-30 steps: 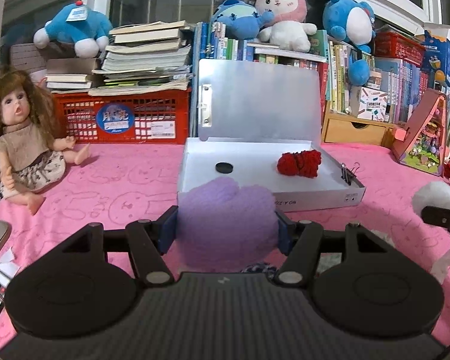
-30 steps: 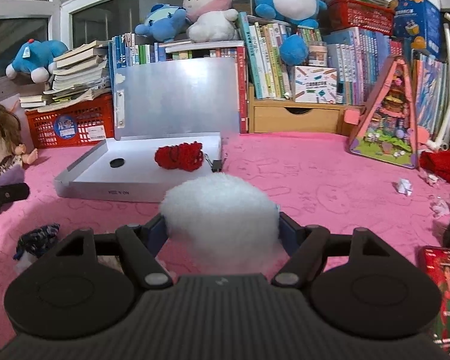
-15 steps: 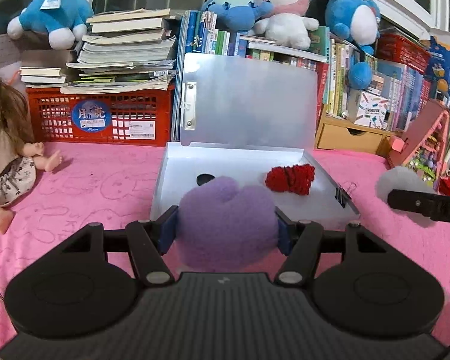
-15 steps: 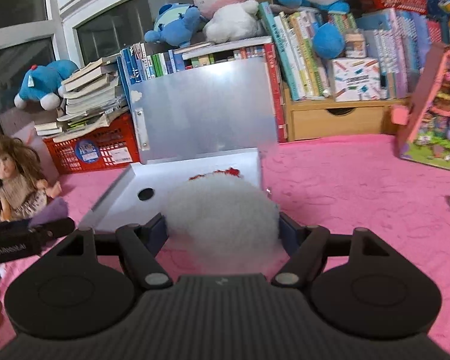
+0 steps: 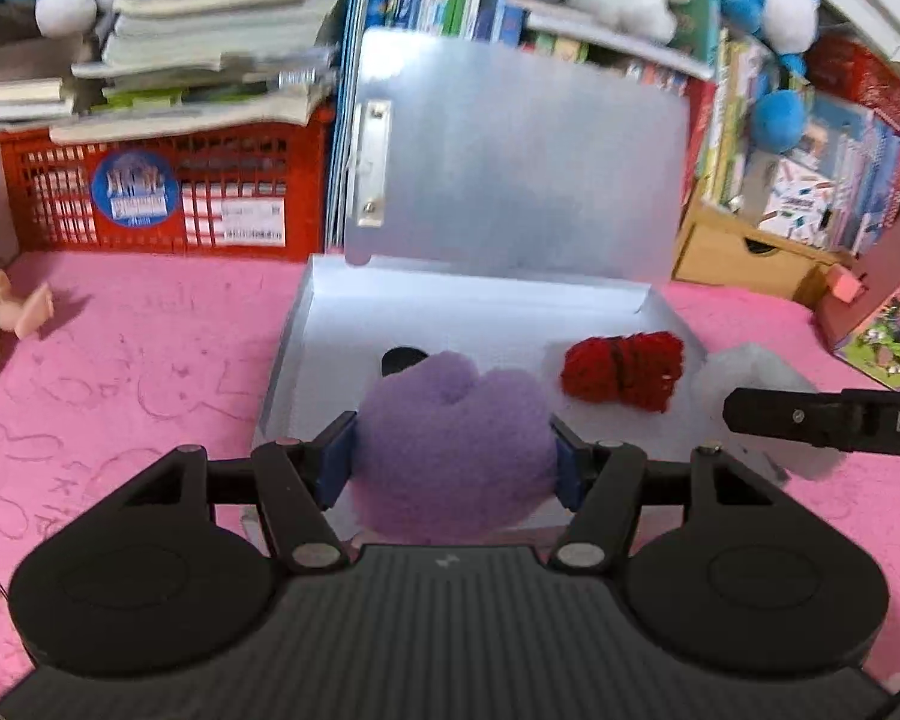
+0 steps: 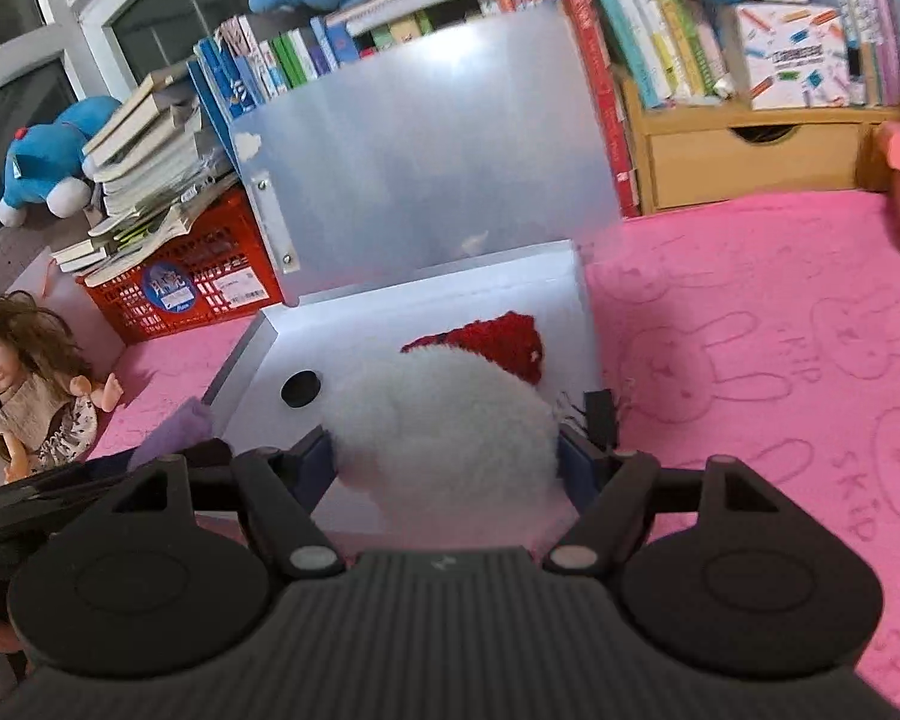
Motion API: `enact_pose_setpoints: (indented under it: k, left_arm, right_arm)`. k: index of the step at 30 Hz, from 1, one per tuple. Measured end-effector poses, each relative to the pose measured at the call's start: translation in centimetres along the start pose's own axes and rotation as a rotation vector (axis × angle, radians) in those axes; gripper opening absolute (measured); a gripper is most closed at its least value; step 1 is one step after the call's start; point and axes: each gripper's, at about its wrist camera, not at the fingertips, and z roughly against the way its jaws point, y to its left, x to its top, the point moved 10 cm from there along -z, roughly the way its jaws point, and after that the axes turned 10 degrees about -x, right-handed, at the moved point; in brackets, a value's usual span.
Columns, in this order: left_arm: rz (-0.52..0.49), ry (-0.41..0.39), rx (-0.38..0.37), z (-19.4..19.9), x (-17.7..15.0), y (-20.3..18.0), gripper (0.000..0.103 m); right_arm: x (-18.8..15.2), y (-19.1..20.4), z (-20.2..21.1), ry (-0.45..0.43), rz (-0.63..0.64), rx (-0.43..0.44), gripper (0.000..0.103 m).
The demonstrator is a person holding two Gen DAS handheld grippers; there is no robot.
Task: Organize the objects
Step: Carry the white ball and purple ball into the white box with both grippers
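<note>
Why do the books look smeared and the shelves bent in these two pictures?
Left wrist view: the stacked books are streaked by motion blur, while the purple pompom in the tongs stays sharp. Right wrist view: the fisheye lens tilts the bookshelf and darkens the corners.

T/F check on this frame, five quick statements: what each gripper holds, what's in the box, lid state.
1. The left gripper is shut on a purple pom-pom. True.
2. The right gripper is empty. False: it is shut on a white pom-pom.
3. A red pom-pom lies inside the box. True.
4. The box lid is closed. False: it stands open, upright behind the tray.
5. The doll lies in the box. False: it sits on the pink cloth, left of the box.
</note>
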Motion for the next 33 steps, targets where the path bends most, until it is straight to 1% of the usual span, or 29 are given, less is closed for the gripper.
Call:
enact_pose_setpoints:
  k: [2, 8, 12, 18, 26, 33]
  left_arm:
    - [0.004, 0.02, 0.003, -1.1, 0.1, 0.4, 0.069]
    - [-0.017, 0.075, 0.031, -3.5, 0.3, 1.2, 0.069]
    - [-0.027, 0.1, 0.079, -5.0, 0.1, 2.2, 0.069]
    - [-0.028, 0.134, 0.104, -6.5, 0.2, 3.5, 0.069]
    - [-0.004, 0.147, 0.125, -7.9, 1.2, 4.7, 0.069]
    - [-0.012, 0.141, 0.148, -9.0, 1.0, 4.7, 0.069]
  right_arm:
    - [0.0, 0.6, -0.9, 0.027, 0.006, 0.006, 0.076]
    - [0.2, 1.8, -3.6, 0.077, 0.028, -0.017, 0.076]
    - [0.2, 1.7, -5.1, 0.122, -0.01, -0.012, 0.076]
    - [0.5, 0.9, -6.9, 0.147, -0.057, -0.036, 0.076]
    - [1.9, 0.3, -8.0, 0.116, -0.08, -0.084, 0.076]
    - [2.1, 0.4, -8.1, 0.042, -0.099, -0.11, 0.076]
